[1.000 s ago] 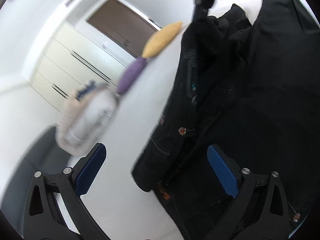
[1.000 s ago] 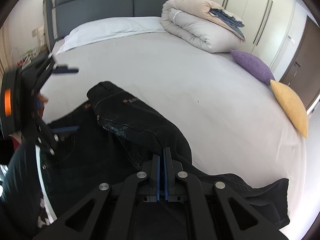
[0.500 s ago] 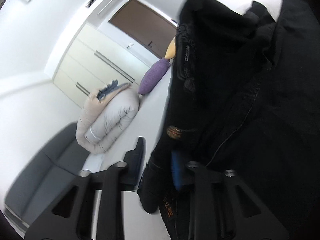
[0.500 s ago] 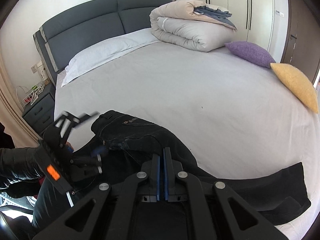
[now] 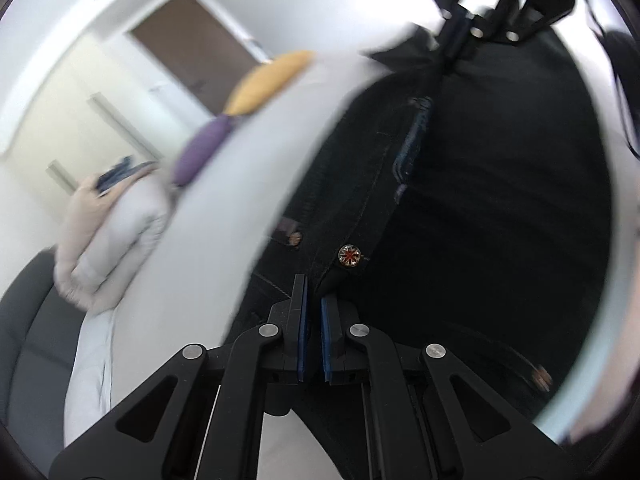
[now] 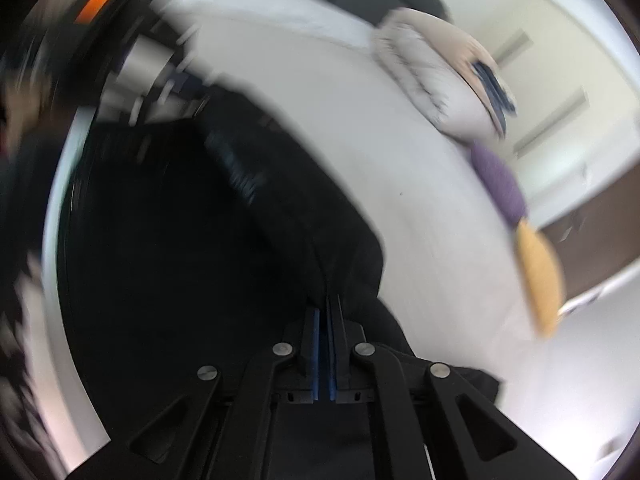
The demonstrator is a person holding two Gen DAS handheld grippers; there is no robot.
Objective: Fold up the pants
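The black jeans [image 5: 460,208] are stretched between my two grippers above the white bed [image 5: 240,184]. My left gripper [image 5: 312,304] is shut on the waistband next to the red-and-silver button [image 5: 349,256]. My right gripper [image 6: 327,316] is shut on the other end of the waist edge of the jeans [image 6: 200,248]. The right gripper also shows at the top of the left wrist view [image 5: 456,46], pinching the cloth. The left gripper appears blurred at the upper left of the right wrist view [image 6: 160,80]. Both views are motion-blurred.
A folded beige and white duvet [image 6: 436,76] lies at the head of the bed [image 6: 420,216]. A purple cushion [image 6: 498,184] and a yellow cushion [image 6: 538,280] lie along the bed's far side. Wardrobes and a brown door stand beyond.
My left gripper went from wide open to shut on the waistband. Both grippers have lifted and pulled the jeans taut between them. Both views swung and blurred.
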